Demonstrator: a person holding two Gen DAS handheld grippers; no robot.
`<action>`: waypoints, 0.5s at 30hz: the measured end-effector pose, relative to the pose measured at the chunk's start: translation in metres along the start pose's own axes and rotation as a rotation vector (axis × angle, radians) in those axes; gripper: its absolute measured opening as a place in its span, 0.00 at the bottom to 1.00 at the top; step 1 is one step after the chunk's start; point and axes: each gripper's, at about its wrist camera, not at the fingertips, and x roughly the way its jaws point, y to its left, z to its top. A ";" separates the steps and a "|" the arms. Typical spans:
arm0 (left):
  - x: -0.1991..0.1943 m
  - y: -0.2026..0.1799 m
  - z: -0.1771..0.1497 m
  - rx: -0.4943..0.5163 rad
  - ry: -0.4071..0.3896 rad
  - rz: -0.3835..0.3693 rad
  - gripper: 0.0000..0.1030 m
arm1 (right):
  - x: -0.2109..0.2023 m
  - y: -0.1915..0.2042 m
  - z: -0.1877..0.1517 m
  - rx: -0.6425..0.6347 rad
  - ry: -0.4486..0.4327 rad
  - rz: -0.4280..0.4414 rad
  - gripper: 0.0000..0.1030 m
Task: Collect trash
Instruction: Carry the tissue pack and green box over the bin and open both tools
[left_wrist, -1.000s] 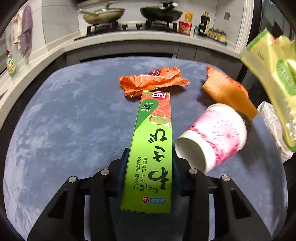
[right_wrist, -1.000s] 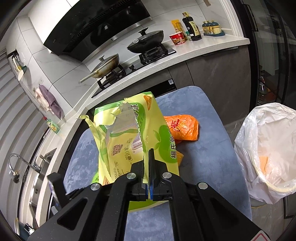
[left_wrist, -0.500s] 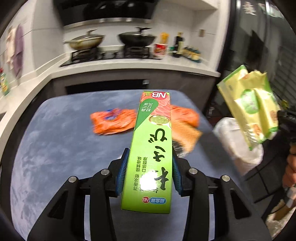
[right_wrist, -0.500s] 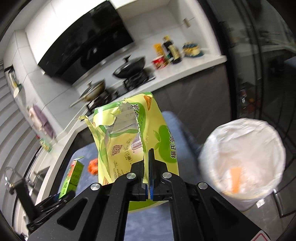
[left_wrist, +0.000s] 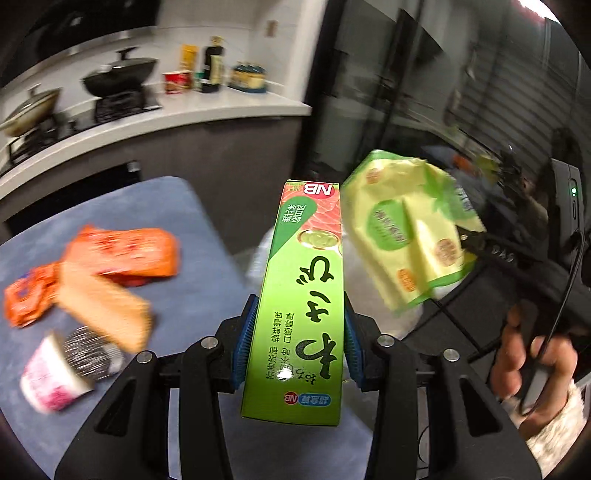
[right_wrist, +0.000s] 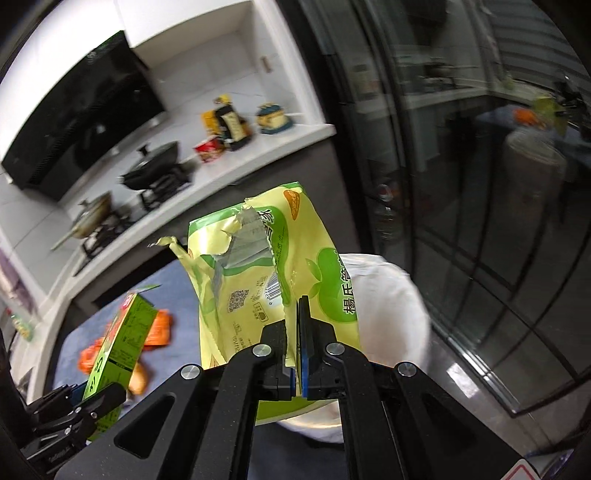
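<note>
My left gripper (left_wrist: 297, 343) is shut on a long green carton (left_wrist: 303, 291) and holds it in the air past the table's right edge; the carton also shows in the right wrist view (right_wrist: 122, 343). My right gripper (right_wrist: 294, 347) is shut on a torn yellow-green snack bag (right_wrist: 266, 280) held above the white-lined trash bin (right_wrist: 391, 295). The bag also shows in the left wrist view (left_wrist: 406, 236). The bin is mostly hidden behind the carton and the bag there.
On the blue table (left_wrist: 177, 221) lie orange wrappers (left_wrist: 125, 251), a tan packet (left_wrist: 103, 306) and a tipped pink paper cup (left_wrist: 55, 380). A kitchen counter with pans (left_wrist: 122, 70) stands behind. A dark glass door (right_wrist: 480, 184) is at the right.
Both grippers swung right, away from the table toward the bin. The carton left the table area and now hangs beside the snack bag near the bin.
</note>
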 end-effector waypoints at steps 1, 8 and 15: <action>0.010 -0.009 0.002 0.008 0.012 -0.013 0.39 | 0.006 -0.008 0.000 0.005 0.009 -0.013 0.03; 0.077 -0.056 0.009 0.068 0.111 -0.019 0.39 | 0.038 -0.039 -0.006 0.048 0.073 -0.050 0.08; 0.100 -0.056 0.014 0.068 0.122 -0.014 0.57 | 0.041 -0.051 -0.008 0.066 0.068 -0.082 0.23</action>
